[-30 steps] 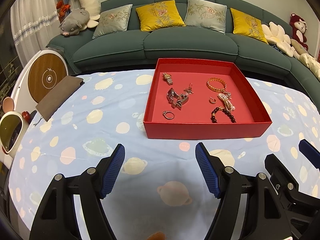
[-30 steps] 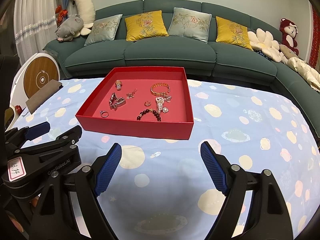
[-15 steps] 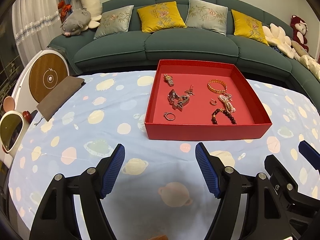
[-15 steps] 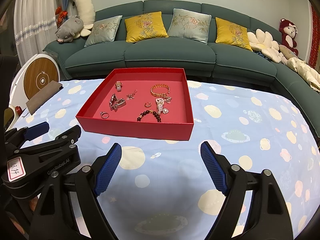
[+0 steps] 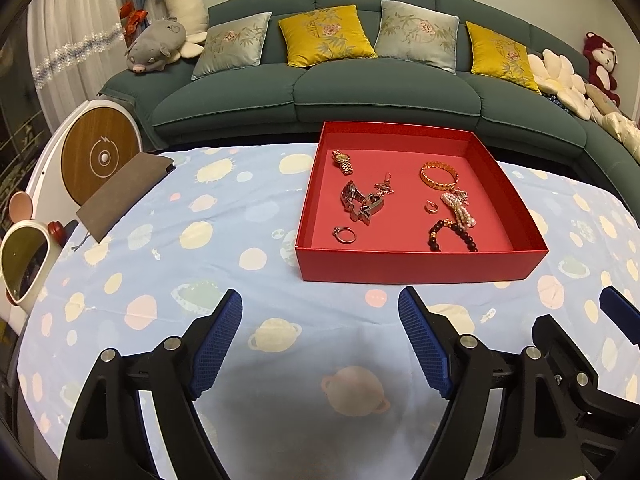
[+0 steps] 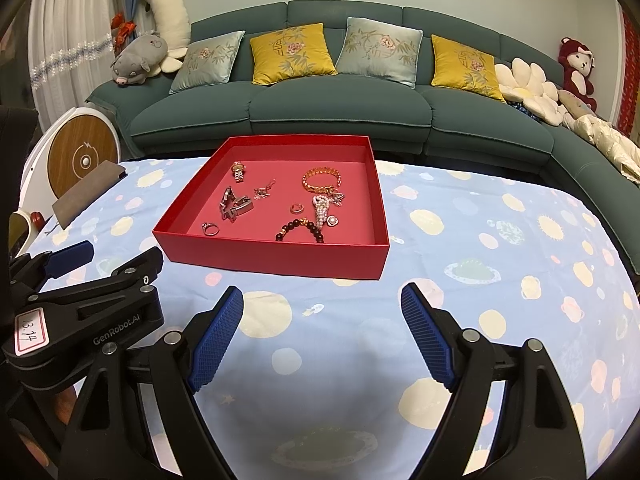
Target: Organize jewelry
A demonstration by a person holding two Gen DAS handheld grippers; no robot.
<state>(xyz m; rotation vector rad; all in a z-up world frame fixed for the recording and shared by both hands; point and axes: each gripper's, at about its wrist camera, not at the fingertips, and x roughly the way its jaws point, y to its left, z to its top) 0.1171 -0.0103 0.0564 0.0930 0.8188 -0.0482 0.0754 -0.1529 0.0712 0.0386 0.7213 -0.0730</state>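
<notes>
A red tray (image 5: pixel 420 268) (image 6: pixel 276 258) lies on the blue spotted tablecloth and holds several jewelry pieces: a gold watch (image 5: pixel 343 161), a silver watch (image 5: pixel 360 202), a silver ring (image 5: pixel 345 235), a gold bracelet (image 5: pixel 438 175), a small hoop earring (image 5: pixel 431 207), a pearl piece (image 5: pixel 458 209) and a dark bead bracelet (image 5: pixel 452 235). My left gripper (image 5: pixel 320 312) is open and empty, just short of the tray's near wall. My right gripper (image 6: pixel 322 308) is open and empty, near the tray's front right corner. The left gripper shows in the right wrist view (image 6: pixel 92 304).
A brown pouch (image 5: pixel 124 194) lies at the table's left edge beside a round wooden-faced device (image 5: pixel 100 156) and a small mirror (image 5: pixel 22 264). A green sofa (image 5: pixel 320 92) with cushions and plush toys stands behind the table.
Both grippers have pulled back and lifted slightly, so the tray sits a little lower in both views. Nothing was taken hold of.
</notes>
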